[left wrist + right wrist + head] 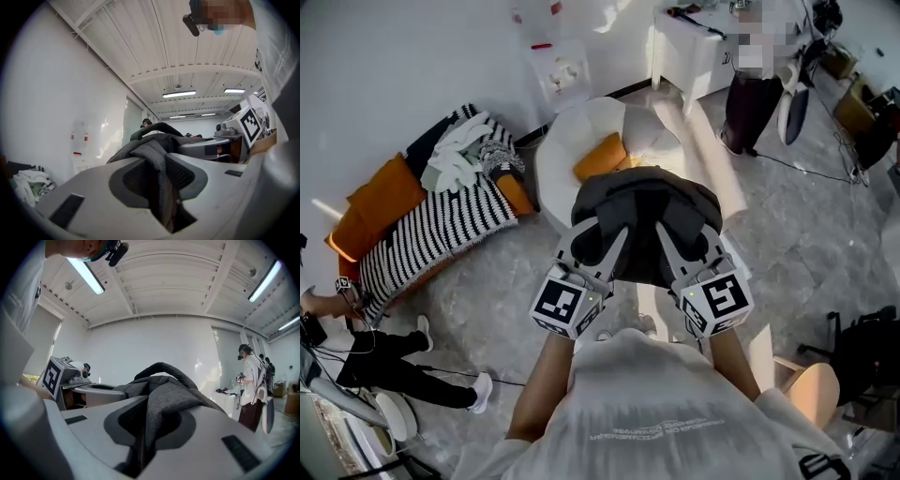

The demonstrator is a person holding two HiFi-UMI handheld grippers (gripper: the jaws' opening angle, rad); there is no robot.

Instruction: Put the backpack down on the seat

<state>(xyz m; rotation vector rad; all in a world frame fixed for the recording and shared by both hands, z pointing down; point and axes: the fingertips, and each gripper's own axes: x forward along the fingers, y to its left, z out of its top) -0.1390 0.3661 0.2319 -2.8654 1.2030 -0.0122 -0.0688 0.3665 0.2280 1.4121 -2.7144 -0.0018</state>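
- Two grippers hold one backpack (642, 211), side by side in front of the person.
- Left gripper (598, 234): its jaws are clenched on a fold of the backpack's grey cloth, which runs down between the pads in the left gripper view.
- Right gripper (680, 234): also clamped on the backpack. A thick grey fold fills the gap between its jaws in the right gripper view.
- Both grippers point level and away from the person, each with its marker cube toward the head camera.
- The backpack is dark grey and bunched up, and a strap arches over its top in the gripper views.
- In the head view it hangs from the jaws and covers the near edge of a white round seat (567, 155). I cannot tell whether it touches the seat.
- An orange cushion (600, 155) lies on the seat just beyond the backpack.
- A sofa (441, 230) stands left of the seat, with a striped blanket, orange cushions and loose clothes on it.
- One person (755, 94) stands by a white table at the far side.
- Another person's legs (403, 361), in black trousers and white shoes, stretch across the floor at the lower left.
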